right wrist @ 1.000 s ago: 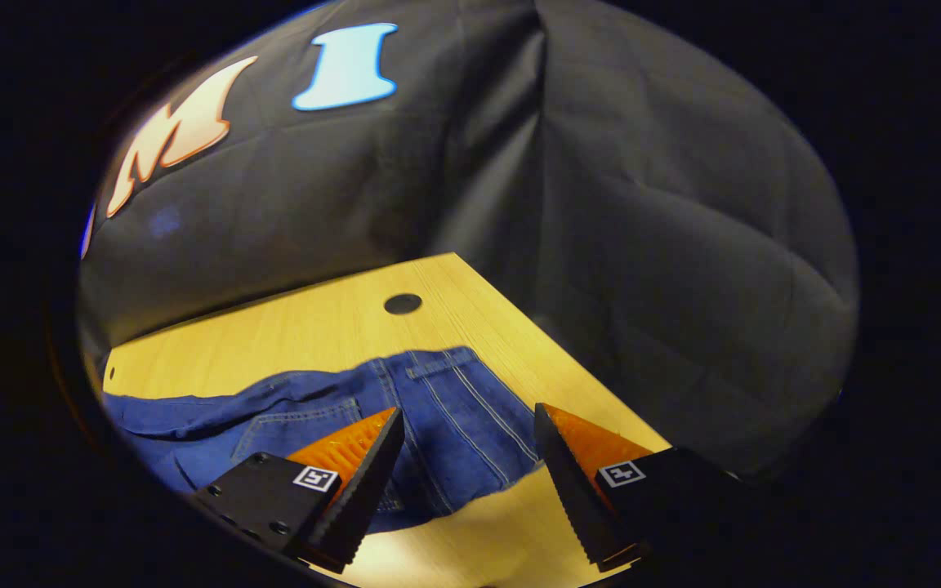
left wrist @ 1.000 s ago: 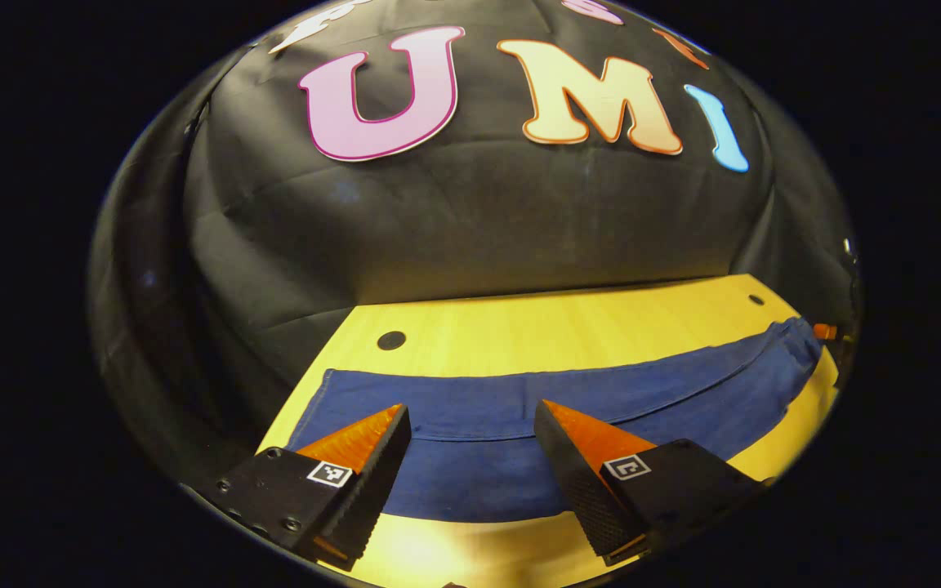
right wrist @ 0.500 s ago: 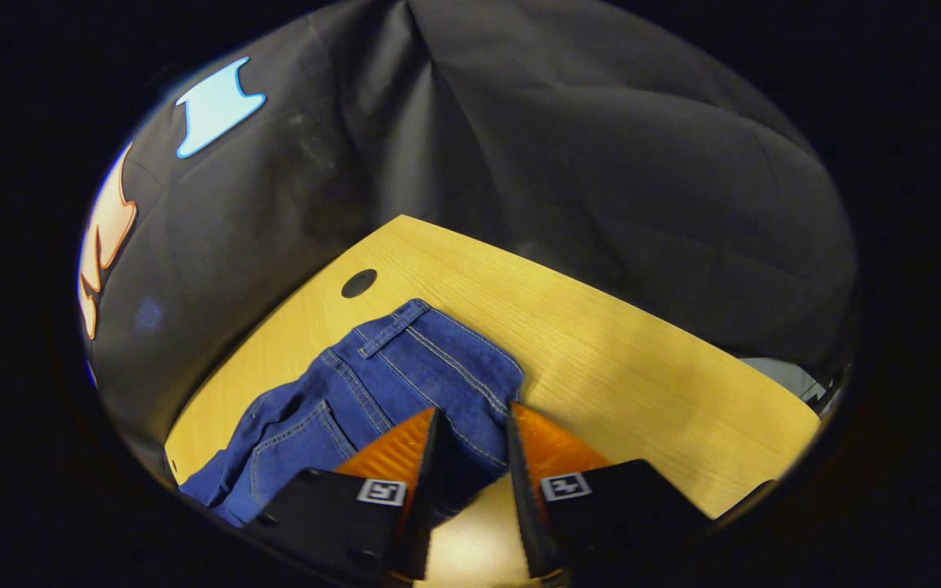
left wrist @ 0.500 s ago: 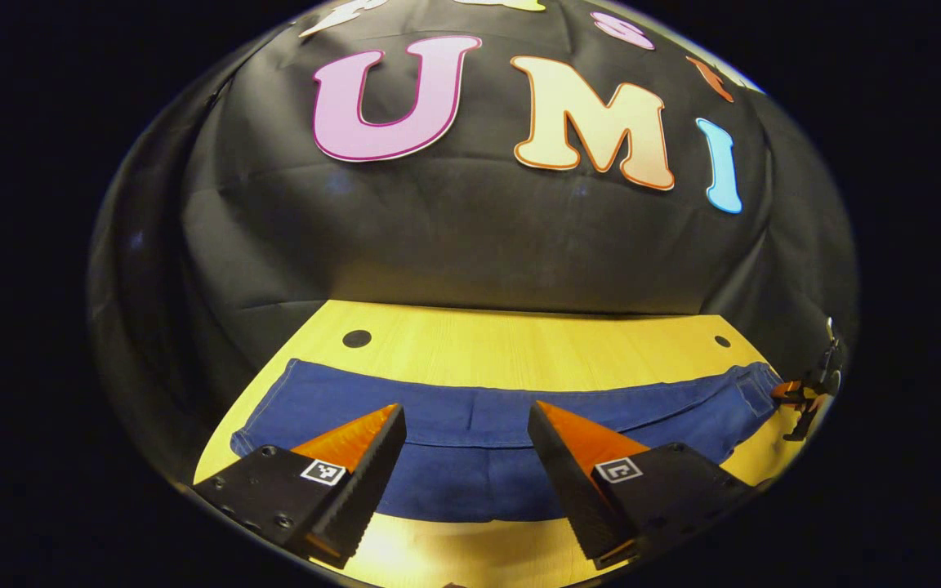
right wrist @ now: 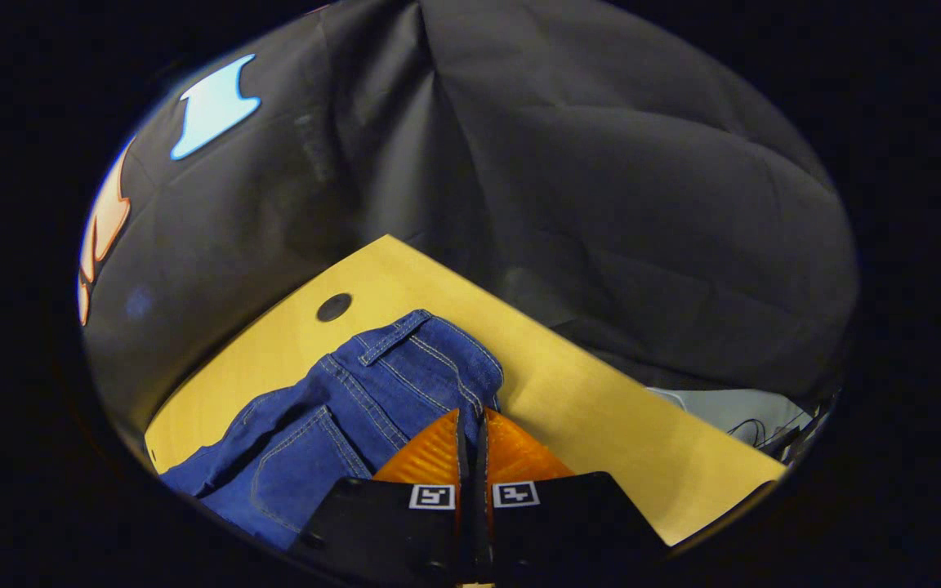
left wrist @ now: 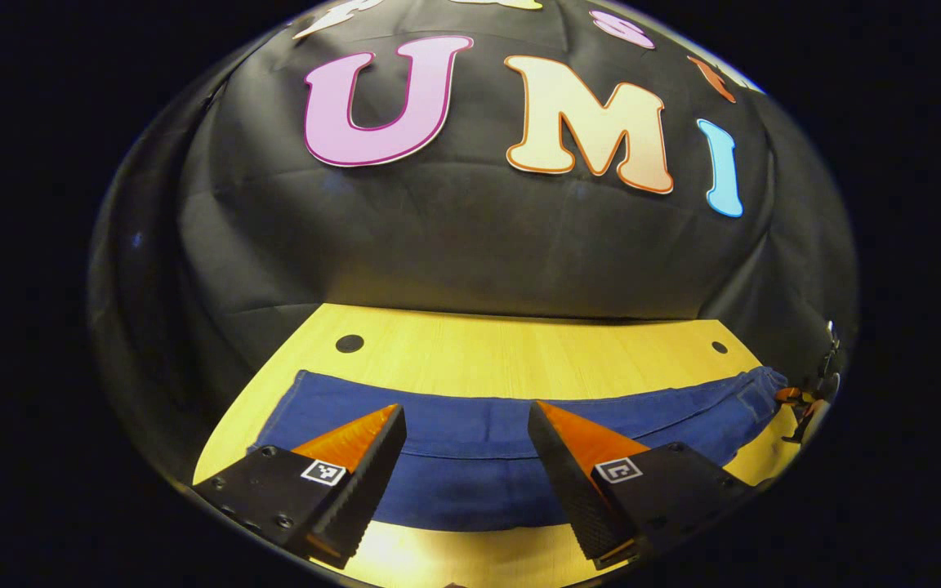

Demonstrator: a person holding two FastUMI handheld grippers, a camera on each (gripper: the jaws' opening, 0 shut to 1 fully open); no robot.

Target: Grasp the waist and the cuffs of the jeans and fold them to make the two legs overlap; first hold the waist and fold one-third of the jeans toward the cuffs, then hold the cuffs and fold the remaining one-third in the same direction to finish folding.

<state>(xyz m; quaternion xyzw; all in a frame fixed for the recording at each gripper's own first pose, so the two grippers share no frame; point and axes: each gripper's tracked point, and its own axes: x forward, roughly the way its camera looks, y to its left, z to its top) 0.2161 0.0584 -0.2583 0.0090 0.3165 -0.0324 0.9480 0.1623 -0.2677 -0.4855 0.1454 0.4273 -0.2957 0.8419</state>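
Jeans [left wrist: 470, 457] lie flat across the yellow wooden worktop [left wrist: 503, 351], stretched side to side in left gripper view, cuff end at left, waist end at far right near worktop edge. Left hand-held gripper [left wrist: 466, 416] hovers above the leg section, fingers wide apart, nothing between them, not touching denim as far as visible. Right hand-held gripper [right wrist: 470, 416] in right gripper view: fingers brought together w/ only a thin gap, tips right at the waist [right wrist: 430, 359] edge of the jeans; denim seems pinched between tips but the contact pt is hidden, so can't tell for sure. Belt loop and back pocket [right wrist: 299, 457] stitching visible by the waist. Round hole [right wrist: 333, 307] in worktop just beyond the waistband. Far-off right gripper shows small at the right edge of left gripper view, at the waist end.
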